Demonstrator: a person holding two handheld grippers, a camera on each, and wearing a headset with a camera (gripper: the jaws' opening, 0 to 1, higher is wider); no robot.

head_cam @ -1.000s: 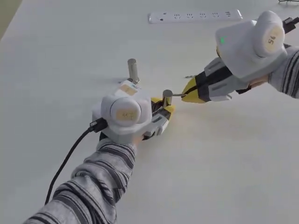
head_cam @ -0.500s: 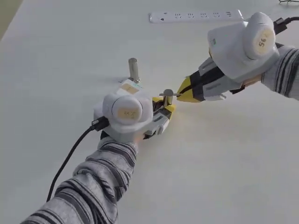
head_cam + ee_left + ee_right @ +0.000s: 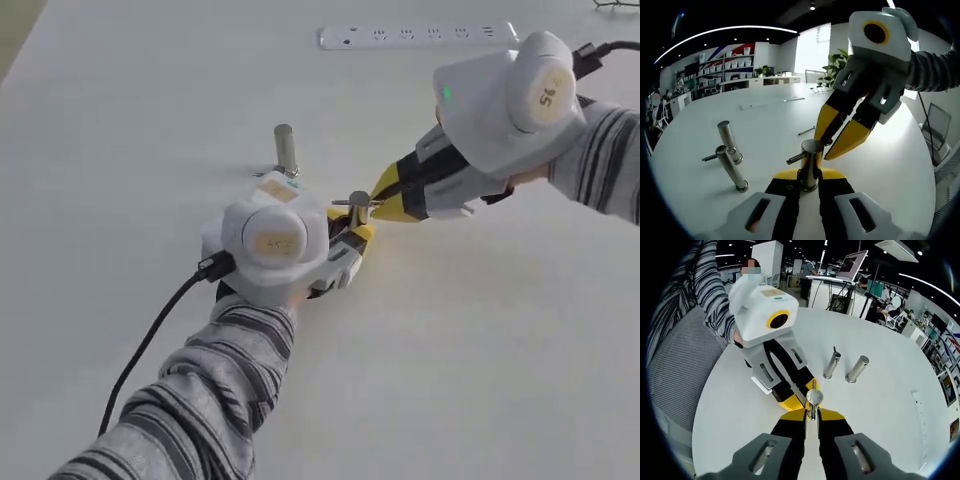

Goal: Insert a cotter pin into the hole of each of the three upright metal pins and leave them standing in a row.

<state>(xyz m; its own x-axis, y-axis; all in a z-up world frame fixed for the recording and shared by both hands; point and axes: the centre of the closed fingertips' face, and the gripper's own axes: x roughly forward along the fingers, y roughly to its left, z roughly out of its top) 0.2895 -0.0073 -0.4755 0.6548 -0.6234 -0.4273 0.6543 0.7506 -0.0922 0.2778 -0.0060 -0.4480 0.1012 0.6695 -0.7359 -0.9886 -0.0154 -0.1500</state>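
The cotter pin (image 3: pixel 796 160) is lying level through the hole of the upright metal pin (image 3: pixel 811 167), which your left gripper (image 3: pixel 810 176) is pinching low on the shaft, while your right gripper (image 3: pixel 826 148) is pinching the cotter pin's far end, pointing along that axis.

Left tool (image 3: pixel 352 232) and right tool (image 3: pixel 381 197) are white with yellow jaws, the metal pin (image 3: pixel 811 157) silver.
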